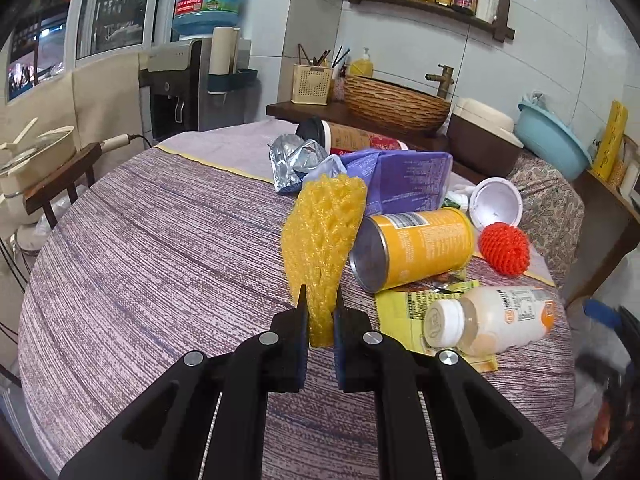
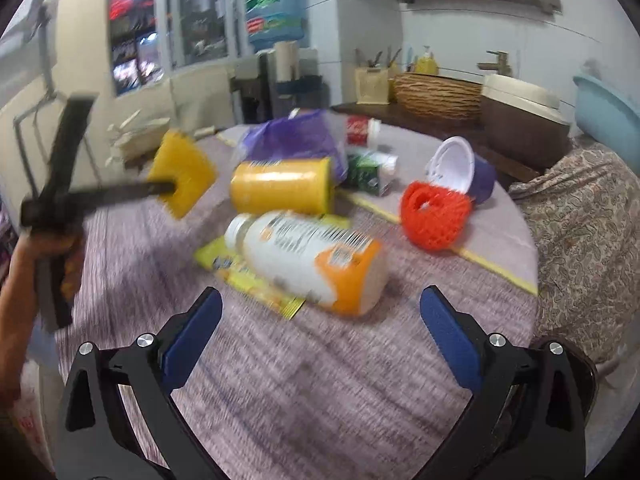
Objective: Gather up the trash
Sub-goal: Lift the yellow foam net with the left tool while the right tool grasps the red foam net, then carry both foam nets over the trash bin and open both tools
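Observation:
My left gripper (image 1: 320, 300) is shut on a yellow foam net (image 1: 322, 236) and holds it above the round table; the net also shows in the right wrist view (image 2: 182, 172), pinched by the left gripper (image 2: 170, 188). My right gripper (image 2: 320, 300) is open and empty, just short of a white and orange bottle (image 2: 308, 260) lying on its side. The bottle (image 1: 492, 320) rests on a yellow wrapper (image 1: 404, 312). A yellow can (image 1: 416, 248), a red foam net (image 1: 505, 250), a purple bag (image 1: 404, 180), a silver wrapper (image 1: 294, 160) and a paper cup (image 1: 352, 138) lie on the table.
The table has a striped purple cloth (image 1: 160, 260). A white and purple tub (image 1: 496, 202) lies near the red net. Behind stand a wicker basket (image 1: 396, 102), a brown pot (image 1: 484, 140), a blue basin (image 1: 552, 136) and a water dispenser (image 1: 180, 84). A small green carton (image 2: 370, 172) lies behind the can.

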Motion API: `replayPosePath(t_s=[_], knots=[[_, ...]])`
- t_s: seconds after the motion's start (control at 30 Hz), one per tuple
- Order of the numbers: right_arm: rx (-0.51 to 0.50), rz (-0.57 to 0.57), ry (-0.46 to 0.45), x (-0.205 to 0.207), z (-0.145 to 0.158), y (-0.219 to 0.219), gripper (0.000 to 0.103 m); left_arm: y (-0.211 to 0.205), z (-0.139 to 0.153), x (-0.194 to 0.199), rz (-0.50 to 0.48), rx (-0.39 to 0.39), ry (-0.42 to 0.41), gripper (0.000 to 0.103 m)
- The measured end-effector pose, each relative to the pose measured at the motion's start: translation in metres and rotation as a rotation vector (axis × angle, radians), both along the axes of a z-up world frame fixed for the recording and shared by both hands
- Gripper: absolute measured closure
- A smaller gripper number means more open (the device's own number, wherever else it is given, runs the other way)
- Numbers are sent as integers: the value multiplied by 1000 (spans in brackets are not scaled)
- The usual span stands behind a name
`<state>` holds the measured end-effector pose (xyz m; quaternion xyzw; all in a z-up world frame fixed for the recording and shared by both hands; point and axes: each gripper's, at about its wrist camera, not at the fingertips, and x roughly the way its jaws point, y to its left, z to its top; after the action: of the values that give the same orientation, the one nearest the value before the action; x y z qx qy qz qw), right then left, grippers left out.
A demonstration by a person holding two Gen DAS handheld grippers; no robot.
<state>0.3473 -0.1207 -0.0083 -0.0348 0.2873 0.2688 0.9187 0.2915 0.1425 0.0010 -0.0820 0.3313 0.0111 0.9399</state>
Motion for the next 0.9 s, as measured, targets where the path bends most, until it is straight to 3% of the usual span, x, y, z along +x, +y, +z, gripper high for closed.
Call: replayPosePath(t_s=[0.07, 0.2, 0.37, 0.5, 0.6, 0.7, 0.77, 0.9], knots=[[51, -28, -4, 19, 10, -9, 5, -2, 1, -3, -3, 2, -5, 93], [62, -123, -21, 58, 20, -21, 5, -6, 2, -10, -8, 9, -16, 93], [116, -175, 109, 119, 4, -29, 5, -9, -1, -16, -10, -3, -14, 93], [54, -200, 155, 141, -15, -21, 7, -10, -4, -18, -9, -10, -5, 93], [-2, -208, 192, 154, -30, -15, 15, -11, -6, -21, -8, -8, 2, 93], [-35, -214, 235, 163, -44, -13, 30, -11, -8, -24, -8, -13, 4, 93], [-34, -212, 254, 167, -51, -14, 48, -12, -8, -26, -6, -14, 5, 93], [-7, -202, 254, 163, -52, -19, 66, -13, -8, -30, -2, -20, 3, 93]])
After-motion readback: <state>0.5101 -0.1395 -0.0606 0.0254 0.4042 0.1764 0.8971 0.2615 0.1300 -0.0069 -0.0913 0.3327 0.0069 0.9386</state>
